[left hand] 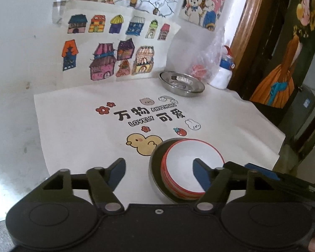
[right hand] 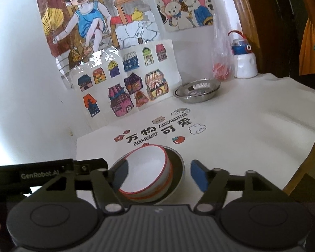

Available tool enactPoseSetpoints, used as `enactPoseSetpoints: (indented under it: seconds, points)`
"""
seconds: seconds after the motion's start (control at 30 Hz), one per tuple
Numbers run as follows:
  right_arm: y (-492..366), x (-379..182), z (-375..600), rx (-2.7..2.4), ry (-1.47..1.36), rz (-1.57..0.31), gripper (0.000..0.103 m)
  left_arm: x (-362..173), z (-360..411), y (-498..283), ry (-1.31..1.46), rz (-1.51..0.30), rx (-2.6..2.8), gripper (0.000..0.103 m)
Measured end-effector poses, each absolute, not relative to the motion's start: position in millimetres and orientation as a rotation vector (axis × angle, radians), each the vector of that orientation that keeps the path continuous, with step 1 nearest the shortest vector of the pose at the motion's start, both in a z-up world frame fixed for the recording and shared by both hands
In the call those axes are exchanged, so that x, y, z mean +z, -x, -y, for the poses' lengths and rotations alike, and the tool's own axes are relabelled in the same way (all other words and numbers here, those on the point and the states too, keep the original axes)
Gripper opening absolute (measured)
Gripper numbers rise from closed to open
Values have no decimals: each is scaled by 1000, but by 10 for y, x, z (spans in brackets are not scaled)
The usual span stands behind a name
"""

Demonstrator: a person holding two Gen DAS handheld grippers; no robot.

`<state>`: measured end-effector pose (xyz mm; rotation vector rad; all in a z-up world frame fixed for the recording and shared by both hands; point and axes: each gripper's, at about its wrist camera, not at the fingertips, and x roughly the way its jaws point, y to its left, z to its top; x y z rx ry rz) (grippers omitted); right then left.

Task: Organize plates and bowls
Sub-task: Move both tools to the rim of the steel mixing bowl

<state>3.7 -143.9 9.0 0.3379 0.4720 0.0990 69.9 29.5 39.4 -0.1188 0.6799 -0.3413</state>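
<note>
flanking a stack of dishes at the near edge of the table, both claws stand wide apart and grip nothing. the left claw [left hand: 158, 172] has one blue pad over bare cloth and the other in front of the bowls' white inside, though whether that pad touches a rim cannot be told. the right claw [right hand: 158, 175] has its left pad low against the near side of the stack and its right pad clear of it, over the cloth.

the stack itself is a set of white bowls with red rims [left hand: 192, 168] nested together and sitting in a dark plate [left hand: 155, 168] with a grey outer wall; in the right wrist view the bowls [right hand: 145, 168] lean toward the left side of that plate [right hand: 176, 172].

under it lies a white printed cloth [left hand: 73, 126] with a yellow duck, flowers, a strawberry and black lettering, spread over the table.

farther back, near the wall, nested steel plates [left hand: 181, 84] rest on the cloth. just beyond them stand a clear plastic bag [left hand: 208, 56] with something red inside and a white bottle with a blue and red cap [left hand: 223, 73].

coloured drawings of houses [left hand: 115, 48] and cartoon children are stuck on the wall behind.
</note>
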Motion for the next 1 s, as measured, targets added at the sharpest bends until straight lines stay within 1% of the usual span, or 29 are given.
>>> enactPoseSetpoints:
  seconds: [0.17, 0.2, 0.3, 0.37, 0.77, 1.0]
  points:
    - [85, 133, 1456, 99, -336, -441, 93, 437, -383, -588, 160, -655, -325, 92]
    - [111, 137, 1462, 100, -335, -437, 98, 440, -401, -564, 168, -651, -323, 93]
    - [173, 145, 1479, 105, -333, -428, 103, 433, -448, -495, 181, -637, -311, 98]
    - [214, 146, 1486, 101, -327, -424, 103, 426, -474, -453, 182, -630, -303, 102]
    - [289, -21, 1528, -9, -268, -457, 103, 230, -796, -385, 235, -611, -188, 102]
    - [194, -132, 1576, -64, -254, -518, 103, 63, -856, -464, 251, -657, -155, 102]
